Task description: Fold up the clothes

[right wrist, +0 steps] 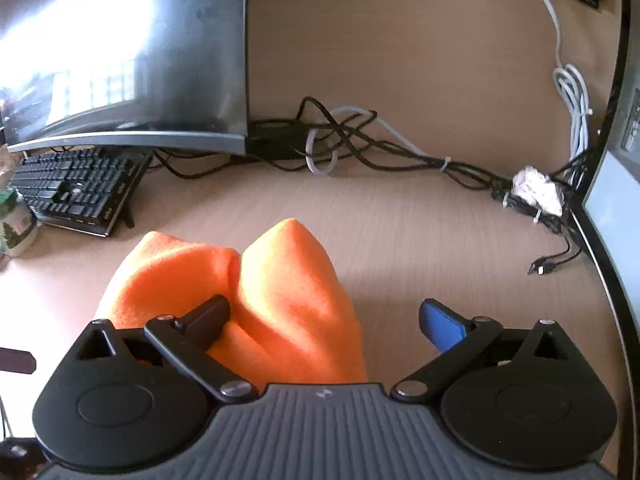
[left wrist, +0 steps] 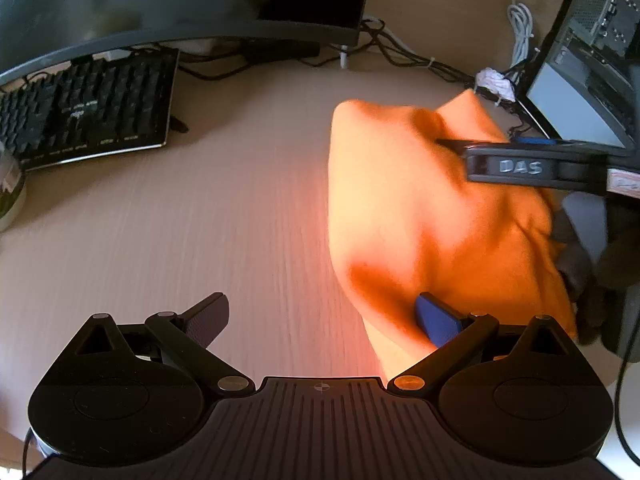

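While my left gripper [left wrist: 322, 320] hangs over the pale wood-grain desk [left wrist: 200, 220] with its jaws spread wide and nothing between them, the bunched orange fleece garment [left wrist: 432, 208] rises just ahead and to its right, its lower edge brushing the blue pad of that gripper's right finger [left wrist: 438, 320]. I cannot tell whether the cloth rests on the desk or is lifted clear of it. Across the garment from my left gripper, I see the other tool reaching in from the right, its dark finger pressed into the fabric. From the right wrist camera, my right gripper [right wrist: 324, 320] also stands wide, and the garment [right wrist: 280, 292] fills the left half of the gap, two rounded orange peaks pushing up directly ahead; the black left finger [right wrist: 208, 314] touches the fold between them, while the blue right finger [right wrist: 442, 326] sits apart from the cloth, over bare desk. Farther ahead and to the left of this gripper lie a black keyboard [right wrist: 76, 188] and a curved dark monitor [right wrist: 120, 60]; a tangle of black and white cables [right wrist: 360, 144] runs along the desk's far edge.
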A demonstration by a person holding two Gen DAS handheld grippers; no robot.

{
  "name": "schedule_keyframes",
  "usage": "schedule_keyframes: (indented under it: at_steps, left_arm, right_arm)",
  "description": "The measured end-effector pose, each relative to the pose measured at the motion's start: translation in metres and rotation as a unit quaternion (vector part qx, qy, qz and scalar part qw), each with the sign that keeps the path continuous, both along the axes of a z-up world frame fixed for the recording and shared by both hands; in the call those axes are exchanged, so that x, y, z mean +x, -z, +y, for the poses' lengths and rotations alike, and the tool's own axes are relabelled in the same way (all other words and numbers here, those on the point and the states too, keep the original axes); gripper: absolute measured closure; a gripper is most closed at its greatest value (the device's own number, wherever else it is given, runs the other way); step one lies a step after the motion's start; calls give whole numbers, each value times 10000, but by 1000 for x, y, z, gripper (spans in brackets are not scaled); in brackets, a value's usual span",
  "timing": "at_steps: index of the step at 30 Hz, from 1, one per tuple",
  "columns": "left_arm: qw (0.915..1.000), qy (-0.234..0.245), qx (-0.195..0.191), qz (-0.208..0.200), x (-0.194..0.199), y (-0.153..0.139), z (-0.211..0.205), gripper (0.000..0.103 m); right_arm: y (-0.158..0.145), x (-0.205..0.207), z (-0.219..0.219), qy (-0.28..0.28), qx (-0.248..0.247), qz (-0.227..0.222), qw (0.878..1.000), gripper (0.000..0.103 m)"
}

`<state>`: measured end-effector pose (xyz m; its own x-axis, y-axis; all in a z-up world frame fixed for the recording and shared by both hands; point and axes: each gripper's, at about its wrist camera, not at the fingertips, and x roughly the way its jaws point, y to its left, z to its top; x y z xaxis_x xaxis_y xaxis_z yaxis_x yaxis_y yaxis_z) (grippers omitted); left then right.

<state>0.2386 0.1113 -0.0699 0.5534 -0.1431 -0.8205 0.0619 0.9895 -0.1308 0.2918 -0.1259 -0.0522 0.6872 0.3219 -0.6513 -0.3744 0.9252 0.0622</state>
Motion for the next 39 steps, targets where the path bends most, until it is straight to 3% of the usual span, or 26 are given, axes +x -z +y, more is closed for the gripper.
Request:
schedule_keyframes:
  at_steps: [5, 8, 11, 13, 14, 15, 18, 20, 24, 25, 26, 27, 29, 33, 36, 39]
  left_arm:
    - [10000, 46, 70, 0, 1, 0, -2, 1]
    - [10000, 37, 72, 27, 2, 0, -2, 1]
    - [10000, 34, 2, 64, 4, 1, 0, 1]
    - [9999, 43, -123, 93, 5, 1, 3, 1]
    - [9996, 58, -236, 116, 6, 1, 6, 1]
    - [9991, 83, -394, 146, 7, 2, 10, 1]
    - [9959, 211, -869, 160, 4, -1, 24, 1]
    - [9941, 302, -1038, 68, 1, -6, 30, 1]
    - [9902, 397, -1328, -190, -2, -19, 44, 1]
    - [9896, 368, -1370, -242, -3, -22, 49, 1]
    - [9895, 306, -1381, -281, -4, -24, 54, 1]
    - [9898, 227, -1372, -298, -4, -25, 58, 1]
    - [9906, 133, -1309, -365, -6, -30, 62, 1]
    - [9907, 80, -1238, -552, -6, -42, 62, 1]
    - [9879, 110, -1338, -773, -2, -50, 54, 1]
    - [9820, 107, -1557, -1062, 4, -59, 45, 1]
  right_arm:
    - [-22, -18, -28, -233, 699, 133, 9972, 3]
    - [-20, -37, -57, -473, 1385, 714, 9867, 2]
    - [-6, -53, -68, -549, 1414, 1078, 9825, 3]
    - [5, -59, -70, -497, 1560, 1380, 9768, 10]
    - [11, -60, -71, -454, 1667, 1551, 9727, 25]
    - [16, -62, -71, -413, 1871, 1755, 9656, 44]
    - [15, -59, -72, -298, 2662, 2158, 9390, 63]
    - [6, -55, -71, -283, 3191, 2248, 9202, 66]
    - [5, -41, -67, -324, 4470, 2655, 8536, 66]
    - [9, -38, -64, -290, 4632, 2759, 8417, 66]
    - [16, -35, -60, -214, 4649, 2857, 8377, 66]
    - [24, -34, -56, -114, 4510, 2931, 8429, 66]
    - [38, -38, -47, 125, 3830, 2980, 8742, 66]
    - [40, -58, -41, 92, 2790, 2443, 9286, 60]
    - [34, -62, -43, 52, 2393, 2191, 9459, 58]
    - [33, -64, -50, 61, 2209, 2134, 9516, 58]
